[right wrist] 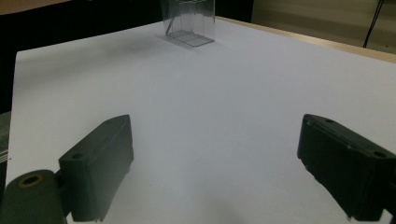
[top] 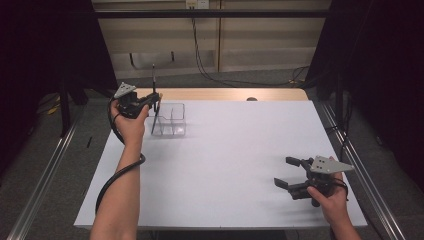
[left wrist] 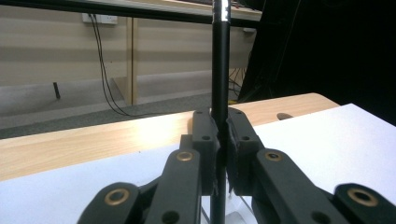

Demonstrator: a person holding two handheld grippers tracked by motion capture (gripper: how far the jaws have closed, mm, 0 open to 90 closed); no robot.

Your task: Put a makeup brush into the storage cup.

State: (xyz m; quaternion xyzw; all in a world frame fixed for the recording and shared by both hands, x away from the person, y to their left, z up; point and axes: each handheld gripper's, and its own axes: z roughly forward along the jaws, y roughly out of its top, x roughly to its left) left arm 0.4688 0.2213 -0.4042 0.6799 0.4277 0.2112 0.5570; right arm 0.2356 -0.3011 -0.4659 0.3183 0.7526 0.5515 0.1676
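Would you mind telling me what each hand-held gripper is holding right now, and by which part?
The left hand-held gripper clamps an upright black pen around mid-shaft, over the clear box. The right hand-held gripper is open and holds nothing.

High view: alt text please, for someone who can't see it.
The left claw grips a thin black pen upright over a clear plastic organizer near the white table's far left. The right claw rests open at the near right, holding nothing.

One black pen point(top: 154, 95), one clear box point(top: 172, 120), two tongs, one white table point(top: 225, 165).
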